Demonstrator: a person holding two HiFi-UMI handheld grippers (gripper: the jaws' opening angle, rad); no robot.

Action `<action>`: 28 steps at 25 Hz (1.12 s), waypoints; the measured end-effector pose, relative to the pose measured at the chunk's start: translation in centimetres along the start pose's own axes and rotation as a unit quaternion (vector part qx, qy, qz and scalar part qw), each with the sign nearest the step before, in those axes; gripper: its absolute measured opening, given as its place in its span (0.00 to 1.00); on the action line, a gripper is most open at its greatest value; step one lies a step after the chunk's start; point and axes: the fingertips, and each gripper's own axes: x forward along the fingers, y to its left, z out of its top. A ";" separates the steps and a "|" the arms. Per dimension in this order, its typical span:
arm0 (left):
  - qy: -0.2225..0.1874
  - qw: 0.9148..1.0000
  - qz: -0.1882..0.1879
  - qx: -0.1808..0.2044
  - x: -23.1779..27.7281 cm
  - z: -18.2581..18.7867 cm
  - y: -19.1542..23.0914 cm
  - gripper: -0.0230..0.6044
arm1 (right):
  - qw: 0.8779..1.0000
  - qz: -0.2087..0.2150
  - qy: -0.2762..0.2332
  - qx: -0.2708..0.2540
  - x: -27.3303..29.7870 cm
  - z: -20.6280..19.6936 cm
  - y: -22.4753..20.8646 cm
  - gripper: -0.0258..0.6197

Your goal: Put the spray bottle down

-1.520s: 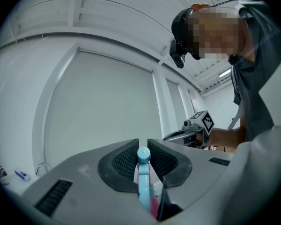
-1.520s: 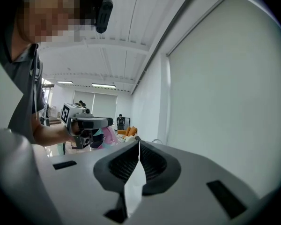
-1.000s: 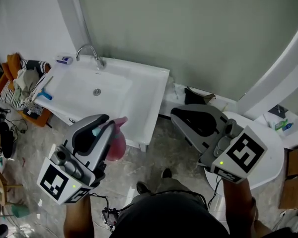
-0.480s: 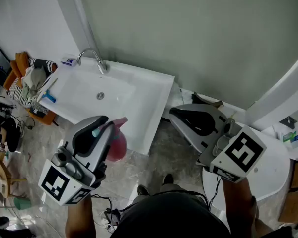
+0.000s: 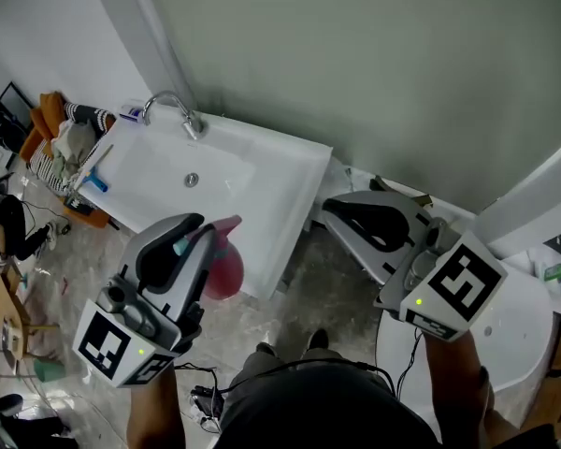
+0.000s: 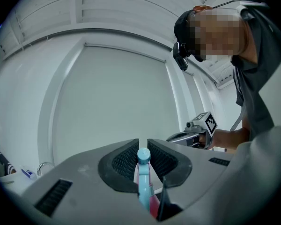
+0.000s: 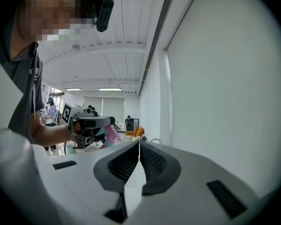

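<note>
My left gripper (image 5: 198,234) is shut on a pink spray bottle (image 5: 222,267) with a light blue head, held in the air in front of the white sink (image 5: 262,171). In the left gripper view the bottle's blue nozzle (image 6: 143,155) stands clamped between the jaws, pink body below. My right gripper (image 5: 337,211) hangs shut and holds nothing, to the right of the sink; its jaws meet in the right gripper view (image 7: 139,146), which also shows the pink bottle (image 7: 110,136) in the other gripper.
A curved tap (image 5: 173,108) stands at the sink's back edge, and a blue-handled tool (image 5: 92,174) lies on its left rim. Clothes are heaped on an orange chair (image 5: 61,143) at the left. A round white table (image 5: 524,330) sits at the right. A grey wall rises behind.
The view has shifted slightly, so the sink appears a little farther right and lower. Both grippers keep their poses, and the bottle stays gripped.
</note>
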 end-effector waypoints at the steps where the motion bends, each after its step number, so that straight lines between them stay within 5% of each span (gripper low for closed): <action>1: 0.002 1.000 -0.001 0.000 0.3 0.0 0.1 0.12 | 1.000 0.000 0.000 0.003 0.1 -0.1 -0.3 0.06; 28: -0.012 0.995 -0.095 -0.034 1.8 -3.4 13.6 0.12 | 0.995 -0.083 0.053 0.018 11.4 -0.3 -2.0 0.06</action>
